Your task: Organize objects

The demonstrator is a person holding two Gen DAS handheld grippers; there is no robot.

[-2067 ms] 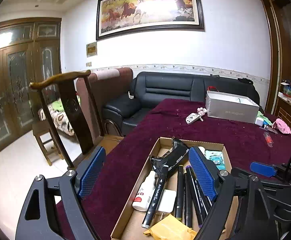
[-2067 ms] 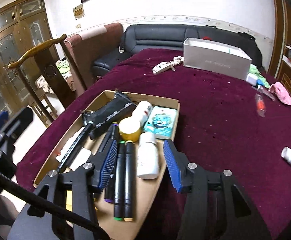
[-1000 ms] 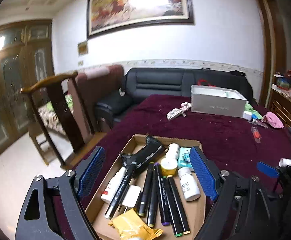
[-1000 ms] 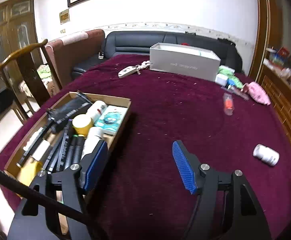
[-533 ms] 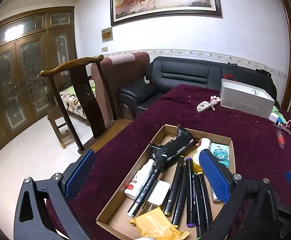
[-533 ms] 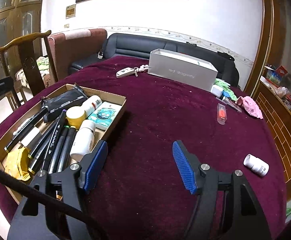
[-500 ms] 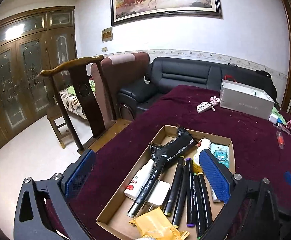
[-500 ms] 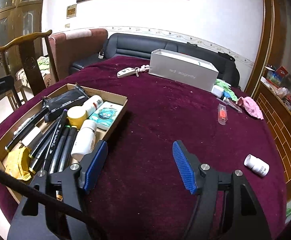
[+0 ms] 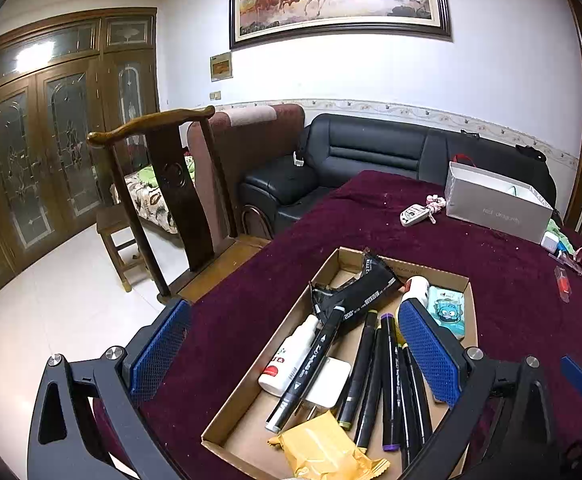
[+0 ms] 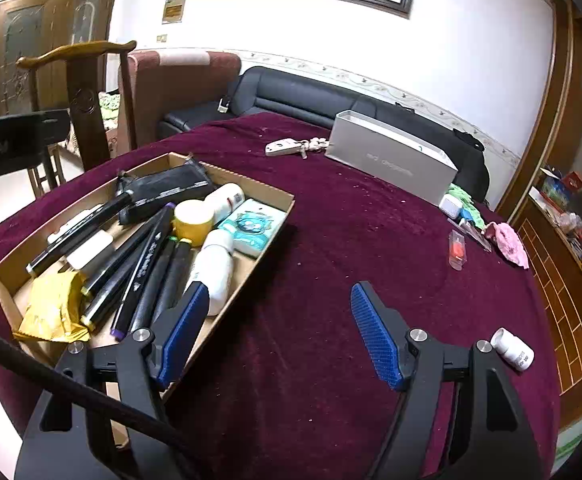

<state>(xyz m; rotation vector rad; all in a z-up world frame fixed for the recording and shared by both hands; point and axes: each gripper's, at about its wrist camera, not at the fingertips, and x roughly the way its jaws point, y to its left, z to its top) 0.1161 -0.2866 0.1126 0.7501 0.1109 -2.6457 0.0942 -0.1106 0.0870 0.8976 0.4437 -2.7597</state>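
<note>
I see the cardboard tray (image 10: 251,256) near the left edge of the cloth-covered table (image 10: 331,240), long axis running from the near-left corner toward the sofa. It is packed: a row of dark markers (image 10: 147,264) lies roughly along that axis, caps toward me, beside a white bottle (image 10: 213,268) on its side with its cap pointing away, toward the tray's far end. A yellow-lidded jar (image 10: 193,216) stands just past the markers, with a second white bottle (image 10: 227,196) and a teal packet (image 10: 251,226) against the right wall. A black pouch (image 10: 171,190) lies across the far end, a yellow wrapper (image 10: 53,308) in the near corner, and a white charger (image 9: 327,382) under one marker.

My left gripper (image 9: 295,360) hangs wide open over the tray's left wall — nothing between its pads. My right gripper (image 10: 279,336) is opening over bare cloth just right of the tray, empty too; its left finger overlaps the tray's near right wall in view.

Out on the cloth, a small white bottle (image 10: 512,349) lies on its side near the right edge, well apart from the tray. A grey box (image 10: 391,162) sits toward the far edge, keys (image 10: 291,146) just left of it.
</note>
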